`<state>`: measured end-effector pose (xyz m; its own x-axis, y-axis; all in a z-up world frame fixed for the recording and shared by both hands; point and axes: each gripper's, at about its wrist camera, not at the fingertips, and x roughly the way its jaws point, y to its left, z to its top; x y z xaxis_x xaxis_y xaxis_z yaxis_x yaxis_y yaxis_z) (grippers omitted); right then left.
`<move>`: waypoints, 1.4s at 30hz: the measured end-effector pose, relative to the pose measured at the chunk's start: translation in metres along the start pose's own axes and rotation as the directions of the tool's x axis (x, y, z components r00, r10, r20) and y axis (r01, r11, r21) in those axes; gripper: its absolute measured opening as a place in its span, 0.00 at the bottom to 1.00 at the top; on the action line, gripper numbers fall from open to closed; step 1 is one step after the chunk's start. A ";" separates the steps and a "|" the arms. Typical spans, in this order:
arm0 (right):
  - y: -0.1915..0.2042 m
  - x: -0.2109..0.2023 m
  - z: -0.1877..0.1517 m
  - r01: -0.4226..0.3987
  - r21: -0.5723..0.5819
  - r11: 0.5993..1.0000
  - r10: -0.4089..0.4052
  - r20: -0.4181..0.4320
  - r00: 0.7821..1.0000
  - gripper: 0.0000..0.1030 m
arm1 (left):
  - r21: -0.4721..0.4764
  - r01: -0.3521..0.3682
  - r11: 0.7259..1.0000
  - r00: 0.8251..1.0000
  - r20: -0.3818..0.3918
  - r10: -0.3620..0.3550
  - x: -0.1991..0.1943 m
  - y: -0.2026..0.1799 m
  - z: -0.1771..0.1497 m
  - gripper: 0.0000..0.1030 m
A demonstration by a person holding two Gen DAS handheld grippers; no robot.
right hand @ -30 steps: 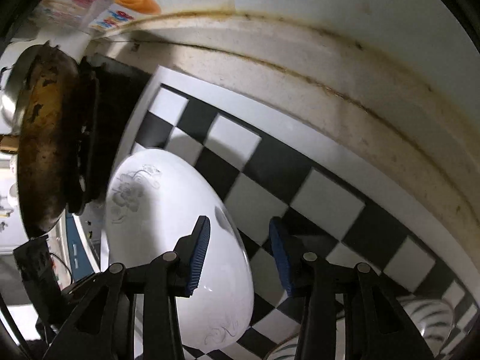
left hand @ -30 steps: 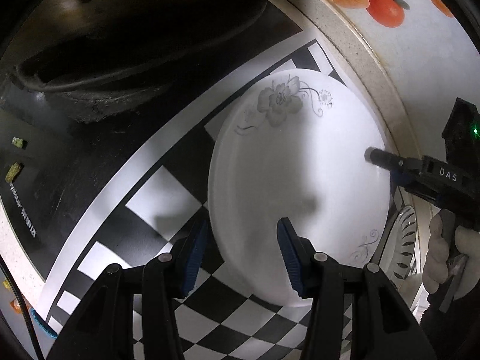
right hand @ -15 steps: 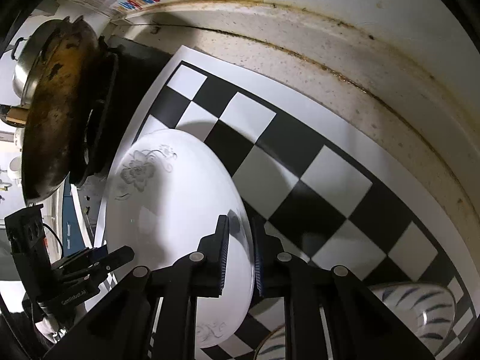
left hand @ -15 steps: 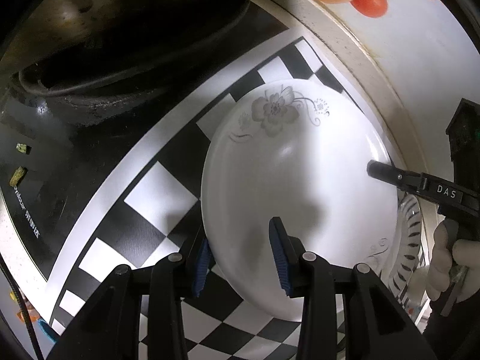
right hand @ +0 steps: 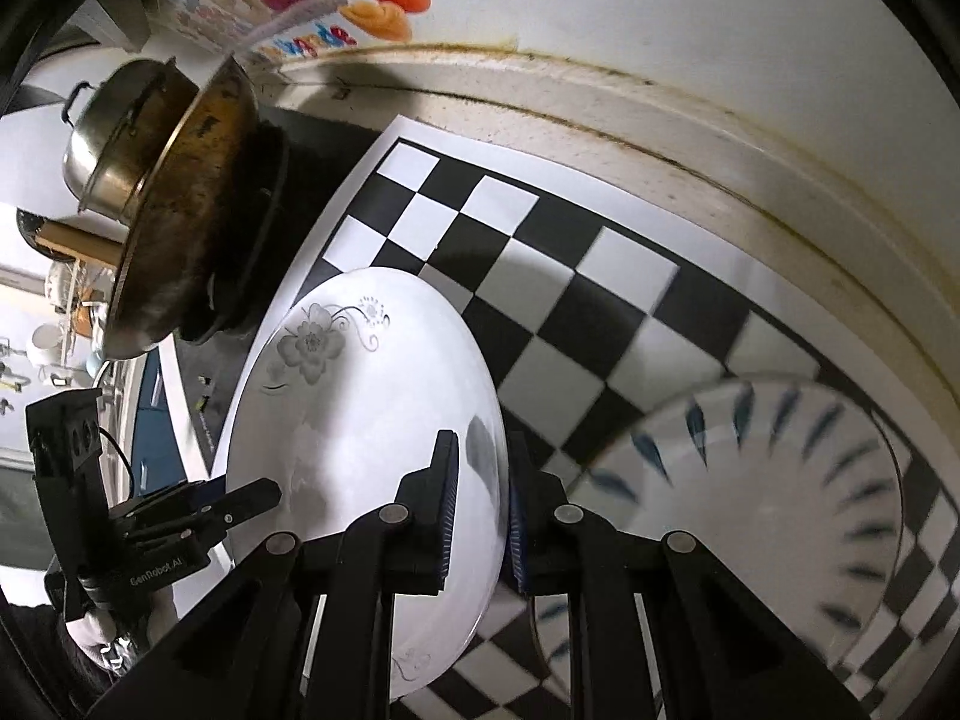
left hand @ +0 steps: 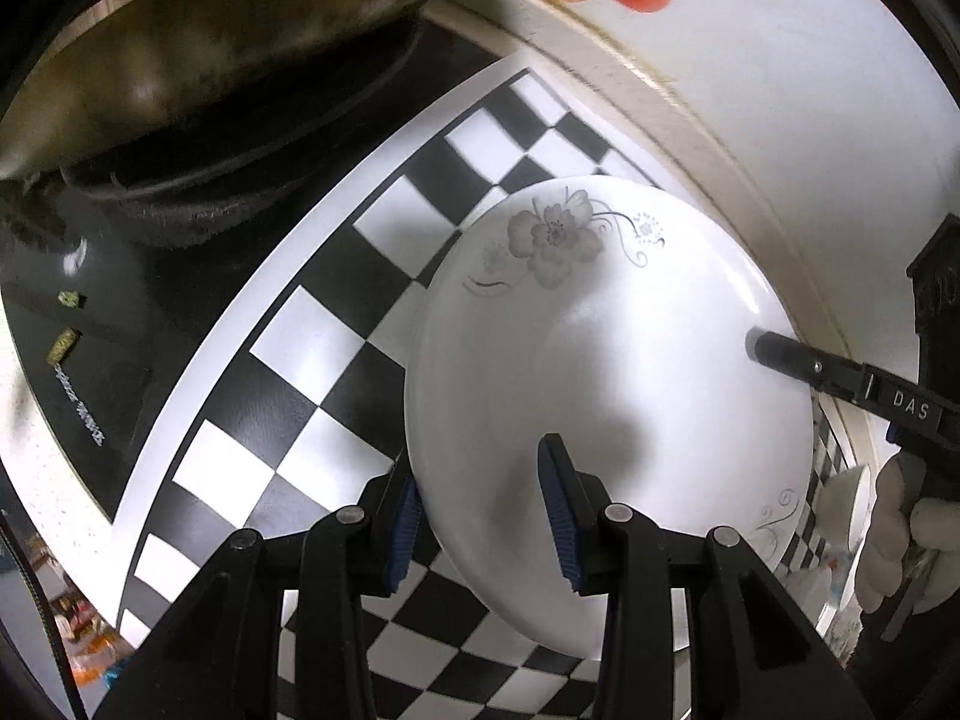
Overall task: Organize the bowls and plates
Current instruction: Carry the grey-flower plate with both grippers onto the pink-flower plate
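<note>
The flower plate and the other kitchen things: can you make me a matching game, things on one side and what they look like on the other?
Things:
1. flower plate
2. striped bowl
3. pan
4. mat

Descriptions:
A. black and white squares
B. brown and greasy, on the stove
C. white, held at both edges by fingers
D. blue dashes around the rim

Pairs: 1-C, 2-D, 3-B, 4-A

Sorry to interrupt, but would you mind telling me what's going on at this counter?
A person is lifting a white floral plate off the checkered mat with both tongs. The left tongs grip its near rim, and the right tongs have just closed on the opposite rim. A blue-striped dish sits beside it, and a worn wok on the stove.
</note>
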<state>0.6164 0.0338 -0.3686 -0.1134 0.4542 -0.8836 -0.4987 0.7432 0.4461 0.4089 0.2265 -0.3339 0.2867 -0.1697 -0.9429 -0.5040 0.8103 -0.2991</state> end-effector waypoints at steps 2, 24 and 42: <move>-0.001 -0.016 -0.015 -0.005 0.022 1.000 0.004 0.029 1.000 0.16 | 0.032 0.004 0.999 1.000 0.009 -0.005 -0.010 -0.008 -0.005 0.33; -0.043 -0.147 -0.277 -0.020 0.365 0.931 -0.091 0.283 0.955 0.16 | 0.457 0.111 0.882 0.992 -0.105 -0.071 -0.044 -0.109 -0.103 0.33; -0.073 -0.115 -0.415 -0.032 0.584 0.811 -0.128 0.231 0.964 0.16 | 0.630 0.085 0.772 0.953 -0.279 0.122 0.010 -0.146 -0.186 0.33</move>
<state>0.3091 -0.2767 -0.3589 0.1530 0.4565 -0.8765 0.1005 0.8751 0.4733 0.3336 0.0024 -0.3273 -0.0155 -0.2187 -0.9757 0.1481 0.9645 -0.2186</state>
